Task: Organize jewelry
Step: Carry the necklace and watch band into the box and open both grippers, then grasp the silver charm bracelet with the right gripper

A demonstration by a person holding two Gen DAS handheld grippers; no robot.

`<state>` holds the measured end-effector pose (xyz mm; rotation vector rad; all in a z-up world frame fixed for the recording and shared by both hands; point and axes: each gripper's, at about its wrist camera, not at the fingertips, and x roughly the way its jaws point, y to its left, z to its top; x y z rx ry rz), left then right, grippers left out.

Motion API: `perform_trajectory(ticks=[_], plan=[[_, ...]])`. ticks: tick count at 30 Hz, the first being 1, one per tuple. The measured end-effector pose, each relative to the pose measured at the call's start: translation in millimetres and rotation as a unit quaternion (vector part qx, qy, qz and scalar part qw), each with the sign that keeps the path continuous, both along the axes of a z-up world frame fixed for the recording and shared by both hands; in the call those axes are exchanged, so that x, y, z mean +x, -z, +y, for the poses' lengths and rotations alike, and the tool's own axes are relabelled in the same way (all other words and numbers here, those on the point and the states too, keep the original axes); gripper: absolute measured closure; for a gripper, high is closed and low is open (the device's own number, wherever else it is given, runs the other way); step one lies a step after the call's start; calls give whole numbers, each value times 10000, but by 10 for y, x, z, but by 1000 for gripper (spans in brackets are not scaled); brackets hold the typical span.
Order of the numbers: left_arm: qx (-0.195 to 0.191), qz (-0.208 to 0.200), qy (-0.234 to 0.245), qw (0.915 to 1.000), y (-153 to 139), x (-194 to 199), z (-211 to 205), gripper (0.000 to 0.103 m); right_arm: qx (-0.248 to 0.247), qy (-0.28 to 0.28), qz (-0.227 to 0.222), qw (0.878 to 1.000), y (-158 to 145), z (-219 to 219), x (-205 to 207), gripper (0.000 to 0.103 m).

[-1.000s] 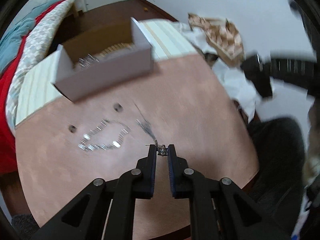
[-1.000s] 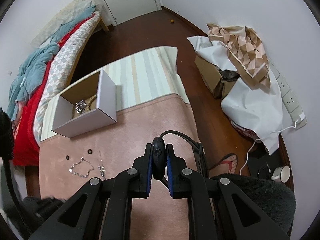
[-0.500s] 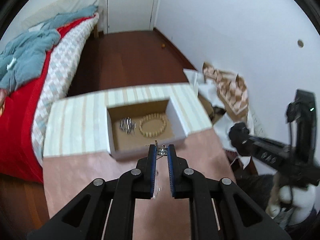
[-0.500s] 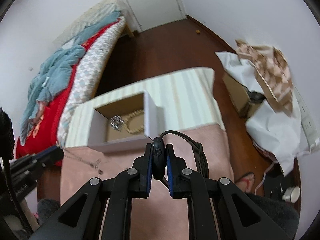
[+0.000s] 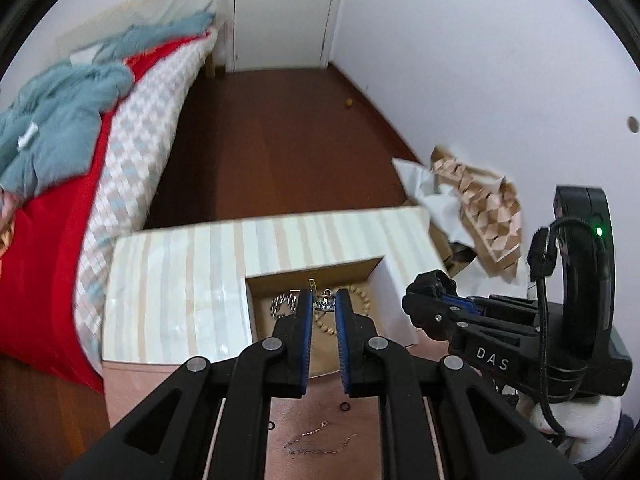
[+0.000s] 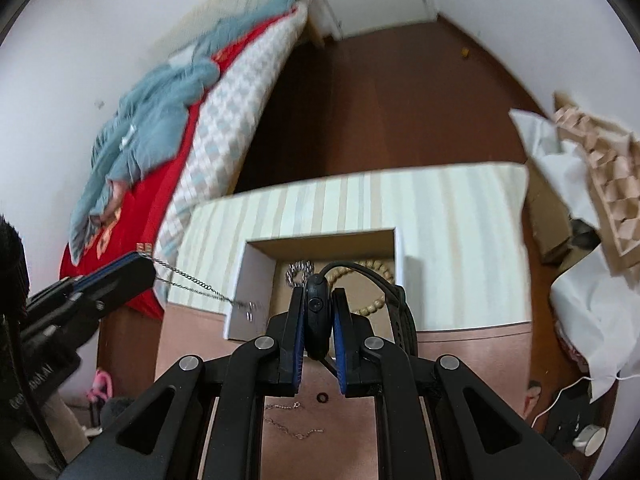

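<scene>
Silver chain [image 6: 192,280] hangs from my left gripper [image 5: 322,304], whose blue-padded jaws are nearly closed and pinch its clasp end; in the right wrist view the chain trails down and right from that gripper toward the near left wall of the white cardboard box [image 6: 240,292]. My right gripper [image 6: 317,304] is clamped on the body of a black smartwatch [image 6: 316,300], its strap looping off to the right, and it hovers just above the box's near wall. Inside the box lie a wooden bead bracelet [image 6: 372,276] toward the right and a small silver piece of jewelry [image 6: 298,270] toward the left.

The box sits at the far edge of the pinkish-brown table [image 6: 460,360], where it meets a cream striped surface [image 6: 460,208]; I cannot tell whether that is a cloth or a second top. On the table's near part, below my grippers, lie a thin loose chain [image 5: 316,444], a second fine chain [image 6: 280,406] and a small dark ring [image 6: 322,397], apart from one another.

Beyond the table runs a dark brown wooden floor [image 5: 280,140] up to a white door [image 5: 280,12]. Along the left wall stands a bed [image 5: 132,152] with a red cover, a checked quilt and a crumpled blue-grey blanket [image 5: 60,120]. By the right wall sit white paper and patterned tan wrapping [image 5: 480,204] heaped over a carton.
</scene>
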<state>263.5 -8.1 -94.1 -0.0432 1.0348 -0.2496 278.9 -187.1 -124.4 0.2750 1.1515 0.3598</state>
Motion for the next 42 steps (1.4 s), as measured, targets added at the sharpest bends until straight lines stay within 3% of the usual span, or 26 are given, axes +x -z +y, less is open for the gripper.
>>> perform_trajectory(ticks=[6, 13, 14, 17, 21, 24, 25, 27, 29, 31, 35, 42], plan=[[59, 550, -114, 9984, 458, 178, 61, 94, -62, -74, 550, 9984, 449, 41, 260, 90], [-10, 907, -314, 9954, 623, 241, 152, 91, 170, -285, 794, 9963, 591, 152, 375, 89], [-19, 894, -351, 9954, 611, 240, 168, 91, 164, -336, 868, 9955, 613, 180, 384, 85], [-54, 892, -497, 9948, 571, 251, 234, 89, 139, -361, 1066, 9935, 658, 227, 398, 53], [-30, 785, -660, 9947, 483, 254, 312, 87, 98, -347, 1058, 9937, 613, 208, 344, 48], [60, 656, -804, 9946, 418, 222, 362, 61, -166, -318, 895, 9953, 515, 198, 277, 37], [123, 593, -857, 9945, 397, 205, 380, 47, -369, -280, 783, 9959, 470, 192, 236, 34], [326, 385, -980, 9939, 347, 132, 402, 39, -832, -170, 546, 9949, 395, 181, 142, 15], [615, 233, -1100, 9918, 338, 59, 410, 26, -1294, -37, 348, 9910, 360, 167, 51, 5], [848, 100, -1178, 9894, 358, -27, 415, 10, -1654, 109, 167, 9860, 347, 154, -48, 3], [1163, 31, -1213, 9858, 441, -160, 390, 2, -1973, 260, 9, 9800, 392, 161, -179, 0], [1264, -184, -1308, 9831, 389, -363, 404, 2, -1958, 383, -240, 9796, 273, 194, -377, 0]])
